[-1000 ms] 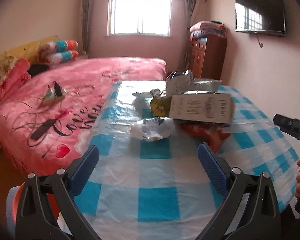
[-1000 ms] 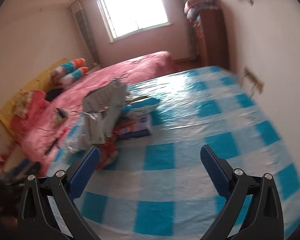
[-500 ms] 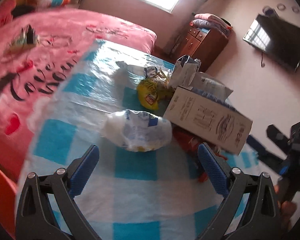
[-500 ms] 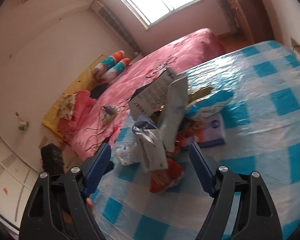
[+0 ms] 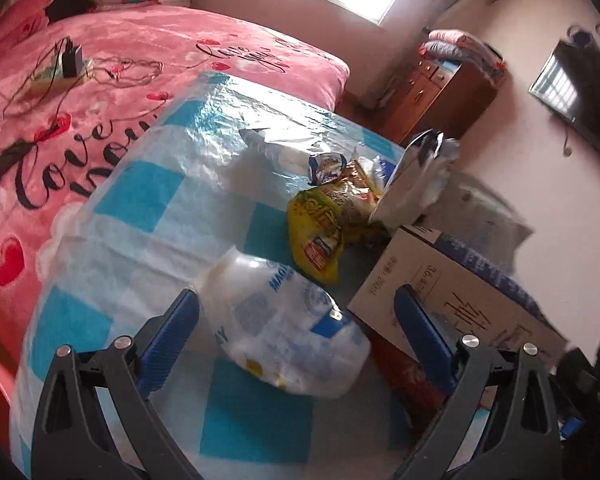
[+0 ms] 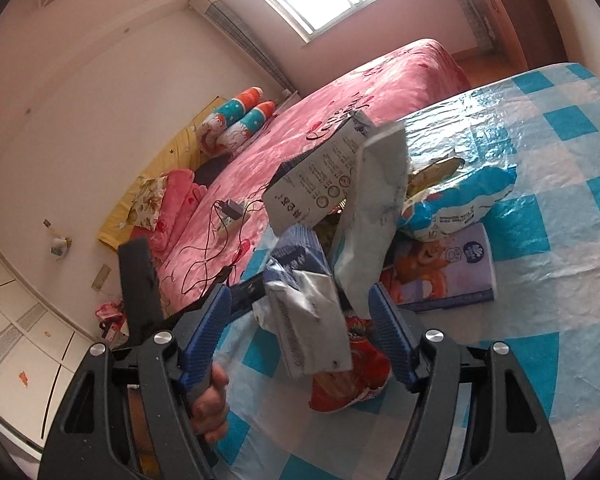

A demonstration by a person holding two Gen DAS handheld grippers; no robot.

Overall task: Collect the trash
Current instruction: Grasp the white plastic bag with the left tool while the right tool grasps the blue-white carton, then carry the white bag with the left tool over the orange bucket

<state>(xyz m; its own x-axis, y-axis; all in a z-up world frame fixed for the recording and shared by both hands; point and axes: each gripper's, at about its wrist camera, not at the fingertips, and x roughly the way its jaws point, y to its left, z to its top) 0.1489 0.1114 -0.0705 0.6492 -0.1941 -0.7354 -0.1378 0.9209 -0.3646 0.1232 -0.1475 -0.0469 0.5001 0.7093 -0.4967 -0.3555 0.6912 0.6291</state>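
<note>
Trash sits heaped in one pile on the bench [image 5: 148,200], which wears a glossy blue-and-white checked plastic cloth; all positions below are given relative to the long white cardboard carton with black print [image 5: 452,300] at the pile's centre. Left gripper [image 5: 296,328]: jaws wide apart, straddling a crumpled white plastic bag with blue print [image 5: 284,332] that lies just in front of the carton; pads do not touch it, so nothing is held. Judged reason for the pose: lined up to close on the bag. A yellow crinkled snack bag [image 5: 320,220] lies behind the bag and against the carton's far end, with a torn silver-grey pouch [image 5: 416,184] standing upright just beyond. Right gripper [image 6: 300,320]: jaws closing, with the carton's near end [image 6: 308,320] between them; pads not yet pressing on it, so no hold. Under the carton lies a red foil wrapper [image 6: 352,380]; beside it, a flat purple tissue packet with a cartoon bear [image 6: 444,272], and a blue-and-white plastic pouch [image 6: 460,204] resting on that. Containers: no bin or collecting bag is visible in either view; whether the carton and pouches hold anything cannot be told. The person's hand [image 6: 212,404] grips the left gripper's handle, off the bench edge.
</note>
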